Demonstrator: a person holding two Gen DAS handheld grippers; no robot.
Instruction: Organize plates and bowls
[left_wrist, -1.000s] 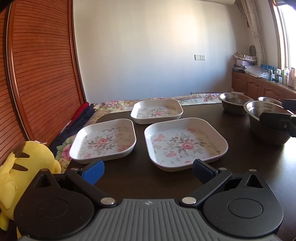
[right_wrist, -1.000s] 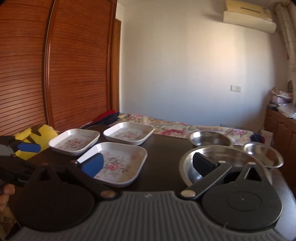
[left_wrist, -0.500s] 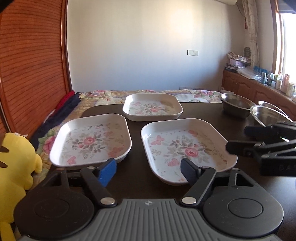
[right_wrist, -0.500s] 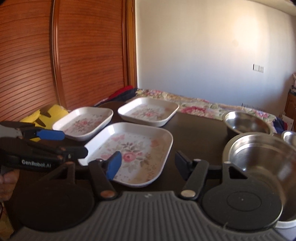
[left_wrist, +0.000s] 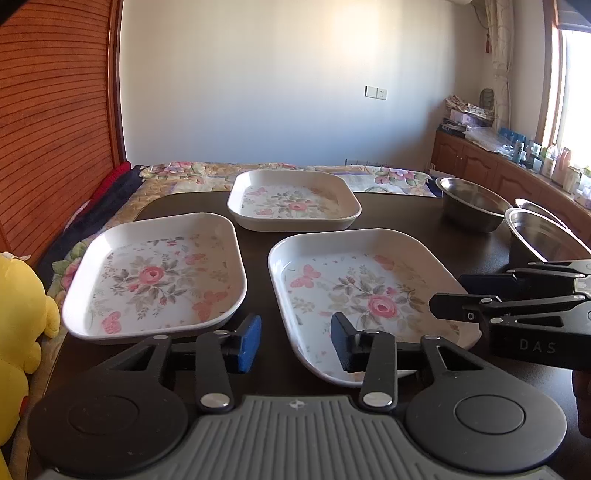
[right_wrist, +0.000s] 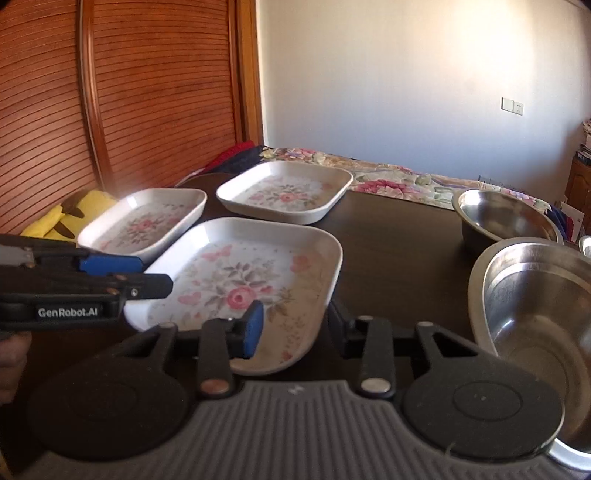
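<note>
Left gripper (left_wrist: 295, 341): jaws part open, nothing between them, low over the near rim of the nearest plate (left_wrist: 369, 291) at centre frame. Right gripper (right_wrist: 293, 328): jaws also part open and holding nothing, straddling that plate's near right corner. Outward: second plate (left_wrist: 155, 273) at left, third plate (left_wrist: 293, 199) behind, all separate on the dark counter (left_wrist: 399, 214). Steel bowls at right, the big bowl (right_wrist: 535, 295) lower right, a smaller bowl (right_wrist: 506, 218) above it, apart. Judgement: no stacking done; all plates and bowls left.
</note>
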